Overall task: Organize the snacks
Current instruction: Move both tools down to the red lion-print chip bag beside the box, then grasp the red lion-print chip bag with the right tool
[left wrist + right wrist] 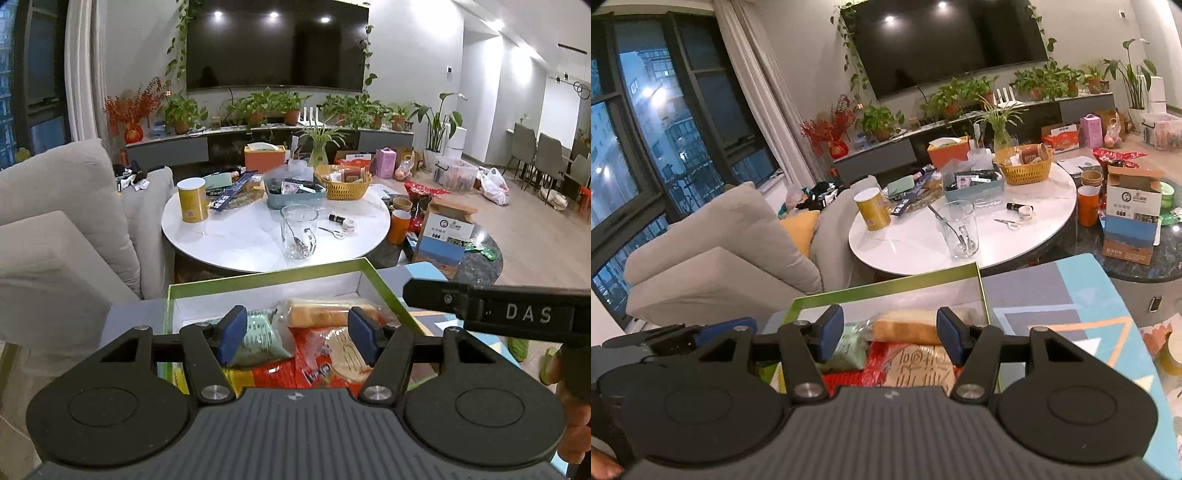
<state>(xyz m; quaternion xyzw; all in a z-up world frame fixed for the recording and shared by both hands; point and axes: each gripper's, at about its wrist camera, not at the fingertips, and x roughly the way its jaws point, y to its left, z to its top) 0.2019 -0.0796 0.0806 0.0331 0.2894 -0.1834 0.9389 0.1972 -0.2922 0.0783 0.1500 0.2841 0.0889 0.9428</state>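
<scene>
Behind my fingers sits a messy round table (pixel 236 236), and my 2 grippers, left gripper (pixel 297 338) and right gripper (pixel 890 334), hang open and empty just over the snacks (pixel 317 354) packed in the green box (pixel 258 278), so next I think 1 must dip and pinch a bag.

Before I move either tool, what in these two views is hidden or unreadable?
- Near end of the green box: both views, covered by the tool bodies.
- Red snack packet: lower part hidden behind the left tool; print partly blocked in the right view by the right tool.
- Green packet: text too small to read.
- Bread pack: ends hidden by the blue pads.
</scene>
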